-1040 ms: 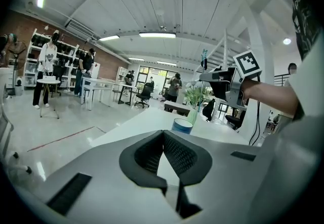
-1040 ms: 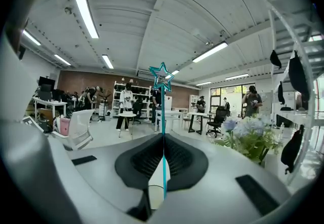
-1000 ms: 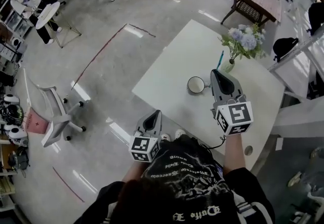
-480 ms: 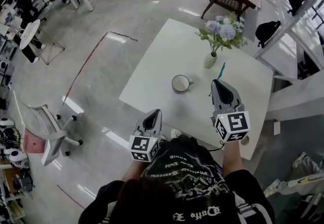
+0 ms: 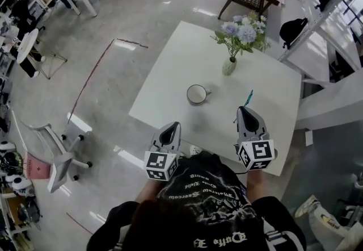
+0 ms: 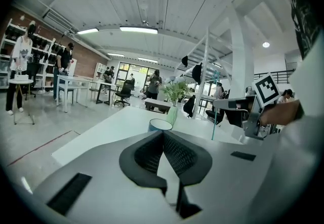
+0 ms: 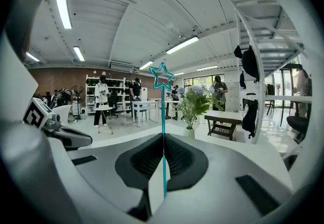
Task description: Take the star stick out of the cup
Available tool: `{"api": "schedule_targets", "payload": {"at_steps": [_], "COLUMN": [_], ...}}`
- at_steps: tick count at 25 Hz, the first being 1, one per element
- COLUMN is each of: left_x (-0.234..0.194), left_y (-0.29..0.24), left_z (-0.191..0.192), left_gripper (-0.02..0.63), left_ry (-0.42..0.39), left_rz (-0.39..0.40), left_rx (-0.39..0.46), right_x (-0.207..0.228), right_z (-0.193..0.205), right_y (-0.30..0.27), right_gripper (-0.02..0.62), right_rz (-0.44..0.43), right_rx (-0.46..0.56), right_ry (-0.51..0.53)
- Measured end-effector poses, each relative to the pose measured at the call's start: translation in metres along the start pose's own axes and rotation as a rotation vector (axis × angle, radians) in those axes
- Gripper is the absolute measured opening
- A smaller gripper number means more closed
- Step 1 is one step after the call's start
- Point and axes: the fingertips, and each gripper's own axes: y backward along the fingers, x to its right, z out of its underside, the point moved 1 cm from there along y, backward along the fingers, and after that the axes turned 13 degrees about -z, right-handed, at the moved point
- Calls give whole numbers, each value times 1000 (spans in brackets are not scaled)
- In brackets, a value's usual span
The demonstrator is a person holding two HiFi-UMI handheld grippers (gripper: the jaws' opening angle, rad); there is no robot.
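Two grippers are in my hands. My right gripper (image 5: 245, 109) has its fingers pressed tight on the star stick (image 7: 163, 111). The stick pokes out past the fingertips, with the blue star at the far end. It is out of the cup (image 5: 197, 93), off to the cup's right, over the white table (image 5: 272, 79). The cup sits on the table, near the vase of flowers (image 5: 229, 66). My left gripper (image 5: 172, 129) has its fingers together with nothing in them, at the table's near edge.
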Motion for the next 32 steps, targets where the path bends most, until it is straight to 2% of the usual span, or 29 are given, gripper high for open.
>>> {"api": "schedule_targets", "payload": {"at_steps": [12, 32], "left_x": [15, 29], "left_y": [-11, -9], "left_z": [-3, -1], "left_gripper": [20, 20], "left_ry": [-29, -18], "left_rz": [40, 51], "left_rx": [3, -1], "right_x": [0, 1], "right_z": [44, 52], "right_y": [20, 29], "right_gripper": [12, 12], "right_rz": [48, 59], "right_rx": [-51, -93], "right_ry": [-47, -24]}}
